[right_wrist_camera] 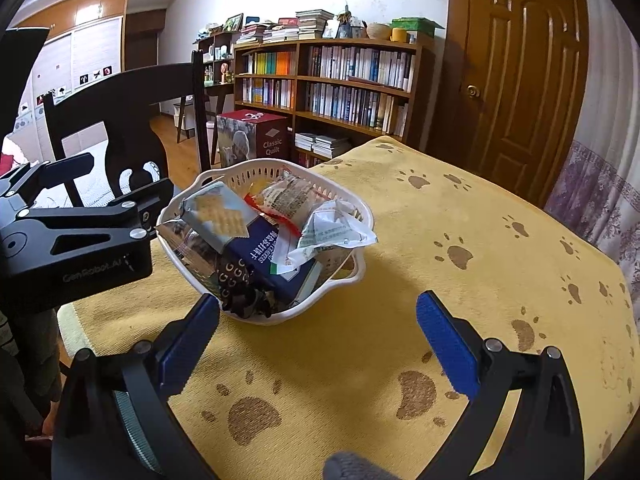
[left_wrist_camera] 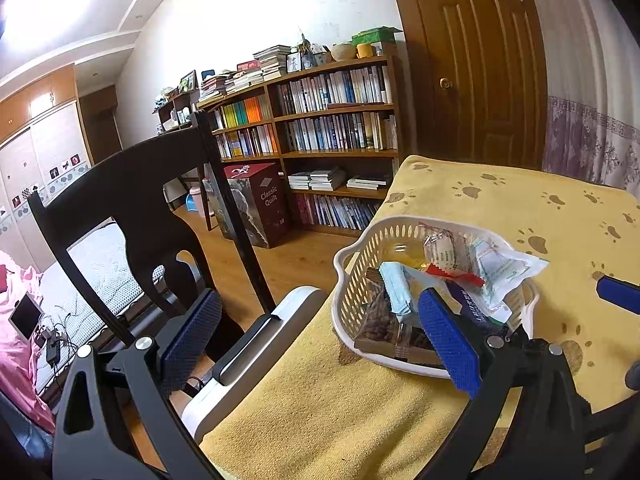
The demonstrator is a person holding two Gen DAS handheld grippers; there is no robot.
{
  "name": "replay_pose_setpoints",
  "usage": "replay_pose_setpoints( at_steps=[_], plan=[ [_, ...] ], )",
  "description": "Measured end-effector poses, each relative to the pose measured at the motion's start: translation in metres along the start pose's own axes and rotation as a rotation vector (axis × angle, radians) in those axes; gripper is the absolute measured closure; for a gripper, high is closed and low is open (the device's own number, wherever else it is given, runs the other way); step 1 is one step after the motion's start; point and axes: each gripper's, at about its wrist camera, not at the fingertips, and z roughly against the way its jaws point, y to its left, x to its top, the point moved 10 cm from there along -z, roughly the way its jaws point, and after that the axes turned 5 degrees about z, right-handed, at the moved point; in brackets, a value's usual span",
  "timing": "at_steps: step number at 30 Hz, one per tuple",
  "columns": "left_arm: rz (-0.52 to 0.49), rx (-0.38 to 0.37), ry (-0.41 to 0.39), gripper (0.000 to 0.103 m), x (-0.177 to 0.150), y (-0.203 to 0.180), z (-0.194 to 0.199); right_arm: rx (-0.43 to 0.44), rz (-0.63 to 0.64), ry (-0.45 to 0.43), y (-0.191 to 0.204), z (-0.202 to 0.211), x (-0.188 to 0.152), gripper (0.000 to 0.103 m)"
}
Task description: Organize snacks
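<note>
Right gripper (right_wrist_camera: 318, 314): jaws are held wide apart with nothing between them; only bare cloth is seen in the gap.
Left gripper (left_wrist_camera: 320, 312): jaws are likewise spread wide and empty; its right finger (left_wrist_camera: 448, 344) is seen overlapping the near rim of the basket, though contact cannot be confirmed.
Basket (right_wrist_camera: 240, 174): a white slotted basket is found at 11 o'clock from the right jaws, just beyond the left fingertip; from the left jaws it lies at 1 o'clock.
Snacks: wrapped packets are heaped above the rim; a cracker pack (right_wrist_camera: 218, 214), a dark blue box (right_wrist_camera: 260, 258) and a white pouch (right_wrist_camera: 336, 232) can be told apart. The pouch overhangs the rim toward 3 o'clock.
Long axis: the blue box is judged to run from 11 to 5 o'clock in the right view, roughly toward the right jaws.
Nearer arm: the left gripper is judged nearer, being right at the basket's left side.
Edges: the yellow paw-print cloth (right_wrist_camera: 480, 216) ends close behind the basket at 12 o'clock and at its left, where a black chair (right_wrist_camera: 120, 120) stands.
Open room: a wide clear stretch of cloth is left from 1 to 4 o'clock of the right jaws.
</note>
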Motion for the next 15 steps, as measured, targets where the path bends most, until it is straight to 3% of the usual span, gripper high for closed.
replay_pose_setpoints(
  at_steps=[15],
  plan=[
    [-0.006, 0.000, 0.002, 0.003, -0.0016, 0.0026, -0.0032, -0.012, 0.003, -0.004, 0.0011, 0.0001, 0.0004, 0.005]
  ],
)
